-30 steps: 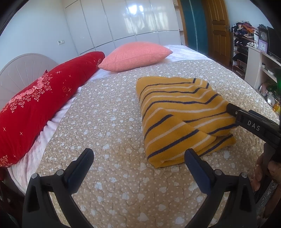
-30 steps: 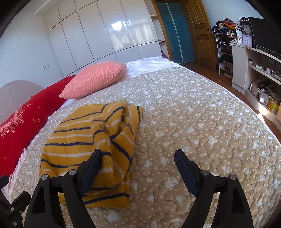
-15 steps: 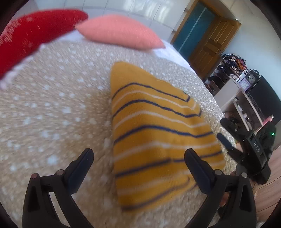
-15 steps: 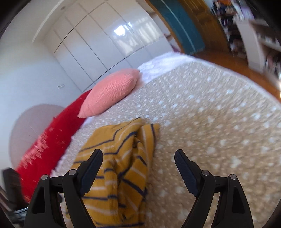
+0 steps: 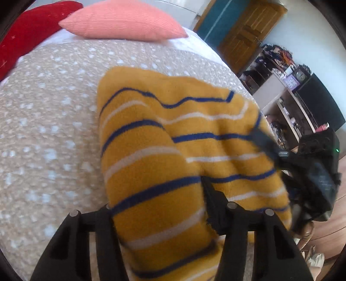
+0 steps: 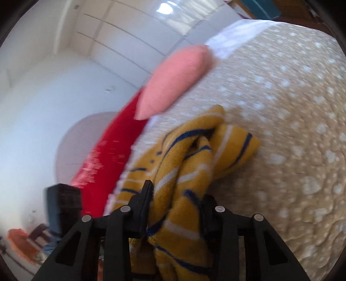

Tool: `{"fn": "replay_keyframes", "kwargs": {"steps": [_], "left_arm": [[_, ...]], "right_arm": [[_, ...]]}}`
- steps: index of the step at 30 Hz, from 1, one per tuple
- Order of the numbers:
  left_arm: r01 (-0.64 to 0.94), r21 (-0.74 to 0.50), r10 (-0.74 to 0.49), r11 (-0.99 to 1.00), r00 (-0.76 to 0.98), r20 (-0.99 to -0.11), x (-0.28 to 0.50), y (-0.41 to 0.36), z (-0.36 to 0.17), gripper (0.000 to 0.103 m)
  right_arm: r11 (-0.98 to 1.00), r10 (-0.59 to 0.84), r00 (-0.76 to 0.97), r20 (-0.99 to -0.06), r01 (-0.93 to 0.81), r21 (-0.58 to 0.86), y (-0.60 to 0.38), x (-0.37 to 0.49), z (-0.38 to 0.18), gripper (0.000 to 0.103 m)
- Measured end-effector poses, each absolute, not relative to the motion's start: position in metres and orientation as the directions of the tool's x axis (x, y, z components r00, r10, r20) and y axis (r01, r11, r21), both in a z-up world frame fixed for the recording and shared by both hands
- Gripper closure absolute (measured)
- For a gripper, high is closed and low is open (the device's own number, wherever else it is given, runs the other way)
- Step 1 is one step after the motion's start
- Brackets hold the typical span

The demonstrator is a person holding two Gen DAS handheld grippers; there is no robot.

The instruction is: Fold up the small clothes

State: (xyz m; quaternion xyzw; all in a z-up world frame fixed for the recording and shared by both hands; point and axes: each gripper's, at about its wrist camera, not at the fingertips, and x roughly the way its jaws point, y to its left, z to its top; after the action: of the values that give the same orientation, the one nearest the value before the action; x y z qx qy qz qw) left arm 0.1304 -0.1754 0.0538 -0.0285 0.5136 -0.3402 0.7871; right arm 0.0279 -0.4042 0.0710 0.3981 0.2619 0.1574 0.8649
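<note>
Left wrist view: no brand or lettering can be read anywhere; the clock faces on the far white shelving unit (image 5: 281, 95) are too small and blurred. The mustard-yellow knitted garment with navy and white stripes (image 5: 173, 151) is seen lying on the beige quilted bedspread with pale spots (image 5: 47, 134), its near end gathered between the fingers of the left hand-held gripper (image 5: 159, 207), which is clenched on a thick fold of it. The black right hand-held gripper (image 5: 266, 147) is seen at the garment's right edge, its fingers pressed into the knit.

Open bedspread is left on the left side of the garment and beyond it, up to the coral-pink ribbed pillow (image 5: 121, 19) and the red bolster pillow (image 5: 28, 32) at the head of the bed. The garment's right edge is placed close to the rounded edge of the bed, past which a wooden door (image 5: 246, 30) is seen.

In the right wrist view, the right hand-held gripper (image 6: 175, 203) is closed on a bunched, twisted portion of the garment (image 6: 194, 155), which is raised in ridges between the fingers while its far end rests on the bedspread (image 6: 292, 108). Wide free bedspread is shown to the right. The pink pillow (image 6: 175, 80) and red bolster (image 6: 112, 155) are seen well apart from the garment, both motion-blurred.
</note>
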Motion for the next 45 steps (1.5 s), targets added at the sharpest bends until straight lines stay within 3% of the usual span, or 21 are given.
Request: {"fn": "replay_keyframes", "kwargs": {"steps": [2,6,9,12,14,16,18,20,21,22,24,27,28,30,32,33,35,36,37,45], "left_arm": [[0.481,-0.370,-0.530,0.794,0.250,-0.810,0.132,-0.167,0.052,0.043],[0.426,-0.343,-0.480,0.837,0.272,-0.834,0.130,-0.149,0.042,0.035],[0.440,-0.278,-0.452,0.854,0.361,-0.816,0.106,-0.137,0.055,0.035],[0.454,-0.216,-0.419,0.864,0.413,-0.809,0.083,-0.132,0.054,0.033],[0.464,-0.196,-0.403,0.864,0.403,-0.822,0.078,-0.135,0.043,0.033],[0.439,-0.218,-0.407,0.871,0.399,-0.822,0.073,-0.130,0.034,0.033],[0.406,-0.266,-0.430,0.874,0.392,-0.814,0.074,-0.122,0.027,0.029],[0.390,-0.271,-0.425,0.880,0.391,-0.816,0.079,-0.121,0.026,0.024],[0.394,-0.265,-0.422,0.880,0.393,-0.817,0.077,-0.121,0.028,0.024],[0.401,-0.249,-0.413,0.882,0.401,-0.818,0.074,-0.123,0.030,0.024],[0.419,-0.204,-0.391,0.885,0.430,-0.814,0.065,-0.123,0.037,0.024],[0.418,-0.182,-0.378,0.890,0.453,-0.807,0.054,-0.115,0.050,0.025],[0.414,-0.203,-0.394,0.887,0.452,-0.800,0.051,-0.107,0.055,0.025],[0.400,-0.233,-0.413,0.886,0.452,-0.791,0.048,-0.094,0.059,0.025],[0.374,-0.239,-0.405,0.896,0.469,-0.785,0.042,-0.080,0.062,0.024],[0.361,-0.229,-0.391,0.904,0.480,-0.785,0.041,-0.078,0.062,0.024],[0.347,-0.212,-0.371,0.914,0.501,-0.782,0.037,-0.073,0.064,0.024],[0.343,-0.208,-0.367,0.916,0.506,-0.780,0.035,-0.070,0.064,0.024],[0.338,-0.207,-0.363,0.918,0.509,-0.781,0.034,-0.067,0.064,0.024],[0.289,-0.203,-0.336,0.936,0.552,-0.763,0.025,-0.042,0.073,0.024]], "right_arm": [[0.655,0.455,0.829,-0.325,-0.064,0.753,-0.402,0.022,0.079,0.066],[0.824,0.156,0.803,-0.576,0.216,0.524,-0.400,0.021,0.068,0.061],[0.822,0.083,0.822,-0.563,0.263,0.505,-0.401,0.006,0.070,0.061],[0.825,0.121,0.886,-0.447,0.161,0.542,-0.388,-0.015,0.094,0.061],[0.815,0.222,0.891,-0.396,0.054,0.577,-0.373,-0.024,0.101,0.061],[0.758,0.375,0.843,-0.385,-0.040,0.651,-0.362,-0.019,0.093,0.061],[0.716,0.485,0.740,-0.466,-0.031,0.697,-0.350,-0.005,0.065,0.061],[0.802,0.380,0.691,-0.615,0.085,0.591,-0.347,0.003,0.045,0.080],[0.819,0.354,0.692,-0.629,0.096,0.566,-0.347,0.003,0.043,0.100],[0.832,0.333,0.698,-0.633,0.099,0.546,-0.346,0.001,0.048,0.100],[0.876,0.244,0.718,-0.651,0.125,0.466,-0.339,-0.008,0.063,0.095],[0.941,0.054,0.771,-0.634,0.174,0.291,-0.325,-0.027,0.088,0.060],[0.940,0.045,0.787,-0.616,0.176,0.293,-0.326,-0.030,0.092,0.059],[0.913,0.133,0.816,-0.563,0.120,0.390,-0.334,-0.033,0.096,0.059],[0.878,0.245,0.817,-0.522,0.041,0.476,-0.332,-0.030,0.093,0.052],[0.859,0.306,0.799,-0.518,0.004,0.512,-0.329,-0.025,0.085,0.046],[0.862,0.321,0.764,-0.560,0.010,0.506,-0.323,-0.022,0.075,0.045],[0.878,0.304,0.743,-0.597,0.024,0.478,-0.318,-0.018,0.070,0.052],[0.902,0.279,0.717,-0.638,0.033,0.431,-0.310,-0.016,0.067,0.093],[0.915,0.176,0.627,-0.759,0.180,0.361,-0.340,-0.032,0.051,0.093]]}}
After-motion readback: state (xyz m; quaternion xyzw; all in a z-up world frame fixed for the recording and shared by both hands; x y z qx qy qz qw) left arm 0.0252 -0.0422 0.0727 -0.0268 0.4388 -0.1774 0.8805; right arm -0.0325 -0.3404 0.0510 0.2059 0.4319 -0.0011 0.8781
